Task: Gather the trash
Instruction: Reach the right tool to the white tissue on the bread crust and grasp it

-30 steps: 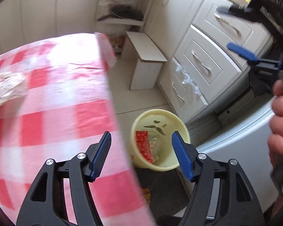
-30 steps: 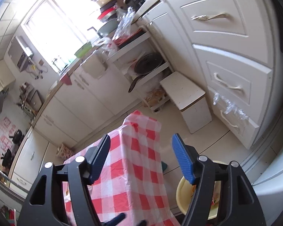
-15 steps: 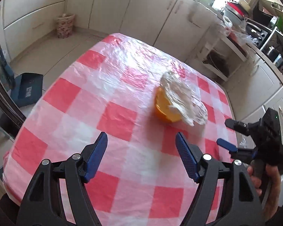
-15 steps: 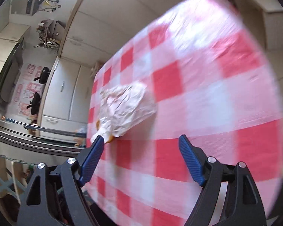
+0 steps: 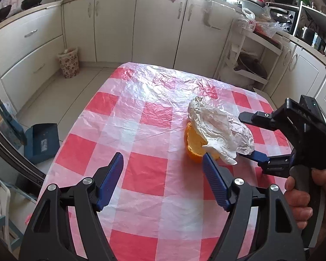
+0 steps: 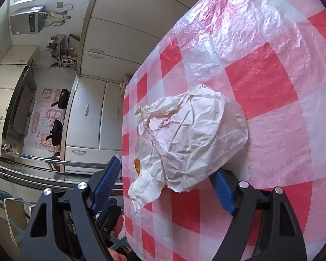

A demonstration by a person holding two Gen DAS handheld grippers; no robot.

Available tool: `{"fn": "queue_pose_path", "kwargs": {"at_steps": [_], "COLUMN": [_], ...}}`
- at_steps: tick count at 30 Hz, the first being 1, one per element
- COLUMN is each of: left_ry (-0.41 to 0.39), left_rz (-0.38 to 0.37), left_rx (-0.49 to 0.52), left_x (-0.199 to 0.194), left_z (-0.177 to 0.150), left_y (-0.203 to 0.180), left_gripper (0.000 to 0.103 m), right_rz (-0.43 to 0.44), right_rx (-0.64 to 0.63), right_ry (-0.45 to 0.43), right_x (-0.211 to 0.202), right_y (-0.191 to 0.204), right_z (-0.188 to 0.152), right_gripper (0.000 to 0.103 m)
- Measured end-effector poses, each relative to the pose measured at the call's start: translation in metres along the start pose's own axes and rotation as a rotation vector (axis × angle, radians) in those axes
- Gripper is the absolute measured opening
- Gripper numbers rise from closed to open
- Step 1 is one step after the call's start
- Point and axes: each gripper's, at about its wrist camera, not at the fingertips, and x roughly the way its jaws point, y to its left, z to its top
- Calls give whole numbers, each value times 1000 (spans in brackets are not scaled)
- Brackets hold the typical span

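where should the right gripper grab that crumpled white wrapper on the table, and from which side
Grip the crumpled white wrapper across its puffed middle, coming in low from the near table edge, where the right gripper already straddles it with open jaws. The bulge is thick enough to pinch. The thin tail hanging at the front would likely slip, and the orange peel tucked under the far side should be left out of the bite.

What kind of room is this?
Most likely a home kitchen: cream cabinets with metal handles line the walls, pots and bowls crowd the countertop, and a table with a red-and-white checked plastic cloth stands in the middle.
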Motion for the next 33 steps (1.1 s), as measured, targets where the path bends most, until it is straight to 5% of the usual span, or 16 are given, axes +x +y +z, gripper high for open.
{"fn": "queue_pose_path", "kwargs": {"at_steps": [3, 9, 16, 25, 29, 31, 33], "left_ry": [-9, 13, 89, 142, 150, 149, 142], "left_rz": [7, 7, -9, -18, -4, 1, -5], "left_rx": [26, 28, -64, -113, -92, -82, -63], "left_x": [-4, 0, 20, 50, 69, 79, 87], "left_z": [-1, -3, -6, 6, 17, 21, 24], "left_y": [-3, -4, 15, 12, 2, -3, -10], "left_gripper": [75, 76, 77, 79, 80, 80, 80], "right_rz": [38, 84, 93, 17, -88, -156, -175], "right_rx": [27, 63, -22, -112, -197, -236, -274], "right_ry": [-8, 9, -28, -6, 29, -12, -81], "right_x": [2, 2, -29, -75, -82, -84, -84], "right_y": [-4, -14, -2, -15, -20, -15, -3], "right_z": [3, 5, 8, 0, -5, -4, -3], "right_gripper": [71, 27, 12, 12, 15, 57, 70]}}
